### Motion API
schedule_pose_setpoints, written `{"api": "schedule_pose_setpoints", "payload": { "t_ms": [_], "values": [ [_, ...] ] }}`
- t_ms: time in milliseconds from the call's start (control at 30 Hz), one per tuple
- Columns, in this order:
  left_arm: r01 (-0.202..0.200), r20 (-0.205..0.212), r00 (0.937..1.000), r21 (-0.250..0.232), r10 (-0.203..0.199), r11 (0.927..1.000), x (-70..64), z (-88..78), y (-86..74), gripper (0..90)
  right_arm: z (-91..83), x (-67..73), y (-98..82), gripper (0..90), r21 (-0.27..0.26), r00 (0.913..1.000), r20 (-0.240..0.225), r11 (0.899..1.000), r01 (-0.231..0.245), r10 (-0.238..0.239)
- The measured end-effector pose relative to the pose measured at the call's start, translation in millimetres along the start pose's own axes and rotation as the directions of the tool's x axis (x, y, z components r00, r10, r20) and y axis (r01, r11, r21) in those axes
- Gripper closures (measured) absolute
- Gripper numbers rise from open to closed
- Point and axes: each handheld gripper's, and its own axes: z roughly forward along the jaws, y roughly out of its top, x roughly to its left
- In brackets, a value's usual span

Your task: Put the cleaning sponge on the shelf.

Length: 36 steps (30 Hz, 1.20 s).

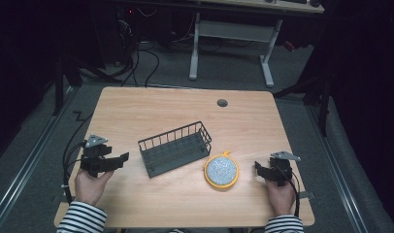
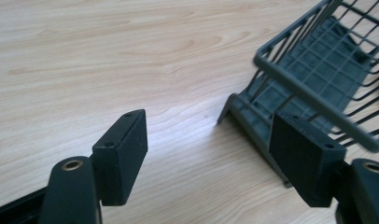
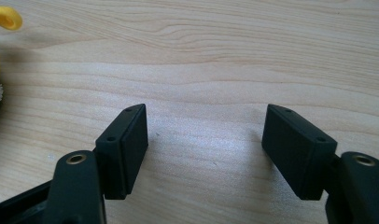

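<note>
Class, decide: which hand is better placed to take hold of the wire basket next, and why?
Left. The left tool points at the basket, open, with the basket's near corner just ahead of it. The right tool sits beyond the round yellow scrubber, farther away.

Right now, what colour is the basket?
Dark grey; the basket shows best in the high view.

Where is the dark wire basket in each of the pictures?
High view: the dark wire basket stands mid-table, between the left gripper and the yellow round scrubber.
Left gripper view: the basket's corner sits upper right, just beyond the right-hand jaw, untouched.
Right gripper view: not in it; the scrubber's yellow edge peeks in at the left.
Shared landmark: the light wooden table.
</note>
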Motion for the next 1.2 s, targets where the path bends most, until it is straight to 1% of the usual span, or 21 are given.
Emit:
{"api": "schedule_pose_setpoints", "payload": {
  "t_ms": [67,533,667,833,900,1033,1200],
  "values": [
    [0.015,-0.002,0.9999,-0.008,-0.015,0.9999,3.0,0.7,-4.4,28.9,0.1,0.0,0.0,31.4,-0.001,1.0,0.0,1.0,0.0,0.0],
    [0.06,-0.03,0.9977,0.001,-0.06,0.9982,14.3,14.6,-29.5,29.3,0.0,0.4,-0.1,31.4,0.0,1.0,0.001,1.0,-0.002,0.002],
    [0.047,-0.052,0.9976,0.013,-0.046,0.9988,14.4,19.6,-33.8,29.3,0.1,0.5,-0.1,31.4,-0.001,1.0,0.001,1.0,-0.002,0.002],
    [0.036,-0.071,0.9968,0.014,-0.035,0.9993,13.7,27.2,-38.4,29.3,0.0,0.4,0.0,31.4,0.001,1.0,0.001,1.0,-0.001,0.001],
    [0.031,-0.091,0.9955,0.014,-0.029,0.9994,14.2,31.6,-39.3,29.4,0.0,0.4,0.0,31.4,0.001,1.0,0.001,1.0,-0.001,0.001],
    [0.023,-0.099,0.9948,0.011,-0.022,0.9997,14.4,37.6,-38.9,29.7,0.0,0.5,0.0,31.4,0.001,1.0,0.001,1.0,-0.001,0.001],
    [0.032,-0.111,0.9934,0.006,-0.031,0.9995,14.8,44.2,-39.5,29.9,0.0,0.4,0.0,31.4,0.001,1.0,0.001,1.0,-0.001,0.001]
  ]
}}
